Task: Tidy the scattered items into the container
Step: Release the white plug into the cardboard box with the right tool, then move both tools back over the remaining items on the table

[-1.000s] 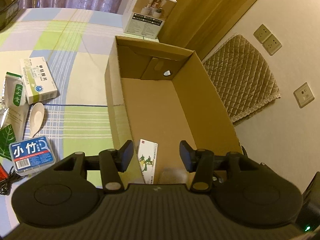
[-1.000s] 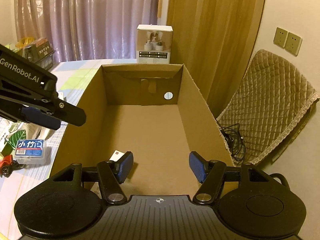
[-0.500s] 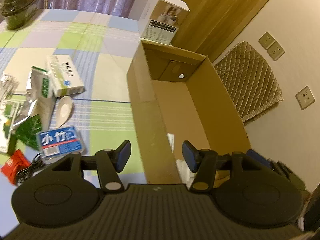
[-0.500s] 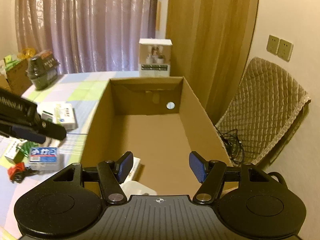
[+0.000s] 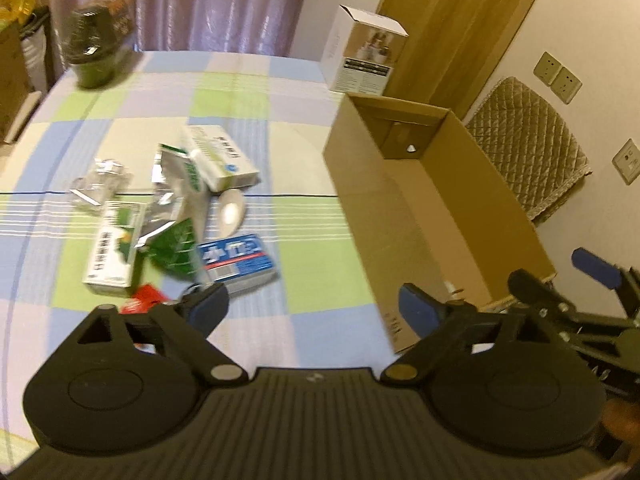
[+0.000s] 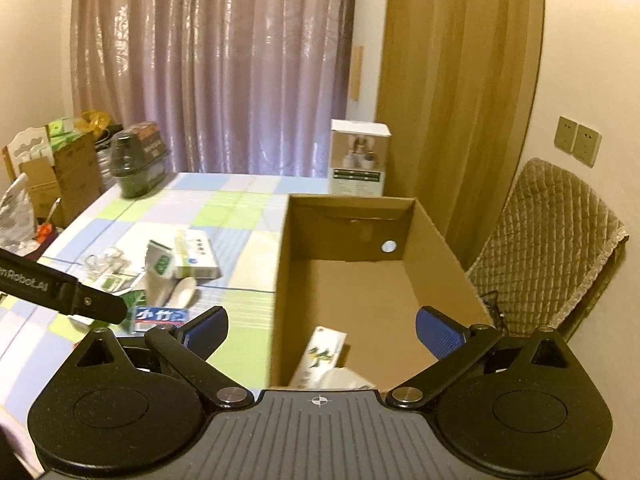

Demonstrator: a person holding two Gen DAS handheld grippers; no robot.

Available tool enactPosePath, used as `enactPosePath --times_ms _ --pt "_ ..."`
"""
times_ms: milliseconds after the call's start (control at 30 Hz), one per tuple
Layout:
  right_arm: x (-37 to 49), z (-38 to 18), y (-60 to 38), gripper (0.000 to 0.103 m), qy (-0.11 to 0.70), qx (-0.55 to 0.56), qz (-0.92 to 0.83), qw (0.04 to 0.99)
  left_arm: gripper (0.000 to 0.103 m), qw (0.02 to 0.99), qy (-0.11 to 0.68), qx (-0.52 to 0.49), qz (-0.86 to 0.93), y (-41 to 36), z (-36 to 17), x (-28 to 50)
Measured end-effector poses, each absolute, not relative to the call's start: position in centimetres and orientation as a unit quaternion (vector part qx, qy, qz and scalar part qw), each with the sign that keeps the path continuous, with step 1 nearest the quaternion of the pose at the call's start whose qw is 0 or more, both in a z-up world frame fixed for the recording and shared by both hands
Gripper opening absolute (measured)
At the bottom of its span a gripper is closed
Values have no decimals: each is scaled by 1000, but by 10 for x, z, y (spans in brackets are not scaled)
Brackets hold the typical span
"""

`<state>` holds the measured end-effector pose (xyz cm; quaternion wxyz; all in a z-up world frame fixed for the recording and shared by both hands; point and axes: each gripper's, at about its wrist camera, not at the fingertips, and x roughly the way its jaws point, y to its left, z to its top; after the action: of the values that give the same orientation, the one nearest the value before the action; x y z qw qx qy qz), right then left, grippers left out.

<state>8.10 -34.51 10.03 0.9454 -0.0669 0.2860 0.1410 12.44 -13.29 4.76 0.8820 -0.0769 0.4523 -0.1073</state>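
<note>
The open cardboard box (image 5: 360, 200) (image 6: 432, 248) stands at the right of the checked tablecloth. On its floor lies a white carton with a green figure (image 6: 322, 354). Scattered to the left are a blue tin (image 5: 238, 258) (image 6: 160, 316), a white-green medicine box (image 5: 222, 158) (image 6: 198, 254), a spoon (image 5: 232, 212), a foil pouch (image 5: 176, 184), a green leaf packet (image 5: 174, 248), another carton (image 5: 110, 254) and a red item (image 5: 144, 298). My left gripper (image 5: 314, 308) hovers over the cloth beside the box, its jaws opening with nothing between them. My right gripper (image 6: 322, 330) hangs above the box's near end, its jaws also opening and empty.
A white product box (image 5: 368, 60) stands behind the cardboard box. A dark green container (image 5: 96, 48) sits at the table's far left corner. A quilted chair (image 6: 552, 240) stands to the right of the box, against the wall. Stacked cartons (image 6: 60, 176) crowd the left.
Both grippers pulled back and up from the box, and both opened wider. The left one swung left, so the scattered items now fill its view.
</note>
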Motion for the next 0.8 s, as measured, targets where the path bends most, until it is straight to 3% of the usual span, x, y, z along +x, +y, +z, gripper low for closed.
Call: enactPosePath --times_ms 33,433,800 --pt "77 101 -341 103 285 -67 145 945 102 884 449 -75 -106 -126 49 119" --pt "40 100 -294 103 292 -70 191 934 102 890 450 -55 -42 -29 51 60" --pt "28 94 -265 103 302 -90 225 922 102 888 454 -31 -58 5 49 41"
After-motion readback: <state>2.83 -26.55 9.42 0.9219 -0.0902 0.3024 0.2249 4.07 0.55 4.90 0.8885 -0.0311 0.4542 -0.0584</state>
